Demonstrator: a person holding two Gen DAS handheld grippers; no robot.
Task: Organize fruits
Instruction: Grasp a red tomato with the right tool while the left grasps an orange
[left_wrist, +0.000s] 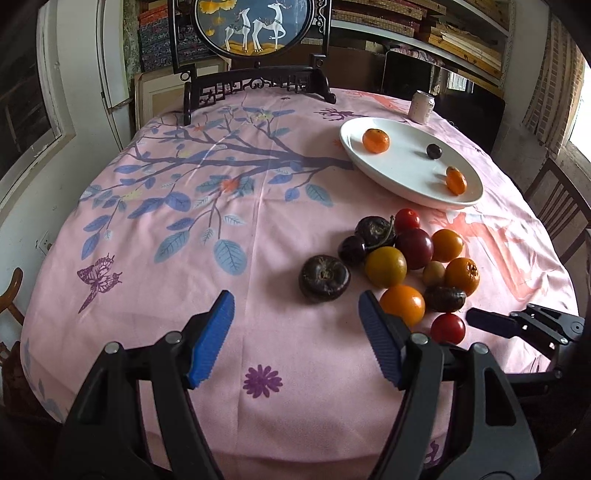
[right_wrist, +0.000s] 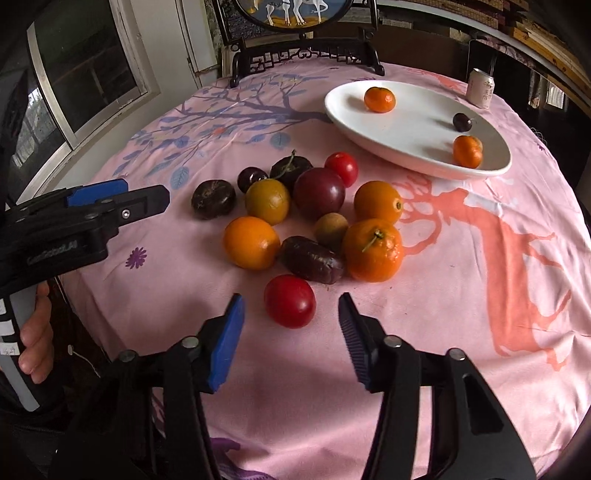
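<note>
Red tomato (right_wrist: 290, 301) sits on the table just ahead of my right gripper (right_wrist: 291, 325), jaws parted, gripping nothing; I'd straddle it squarely, squeeze gently. Left gripper (left_wrist: 295, 332) spread, empty.

Mixed fruits (right_wrist: 306, 218) clustered on cloth; three lie on the white plate (right_wrist: 417, 147).

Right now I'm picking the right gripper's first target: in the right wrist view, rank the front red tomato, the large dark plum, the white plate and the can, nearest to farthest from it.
1. Red tomato, just ahead of the right gripper.
2. Large dark plum, mid-pile.
3. White plate, beyond the pile, rightward.
4. Can, behind the plate.
</note>
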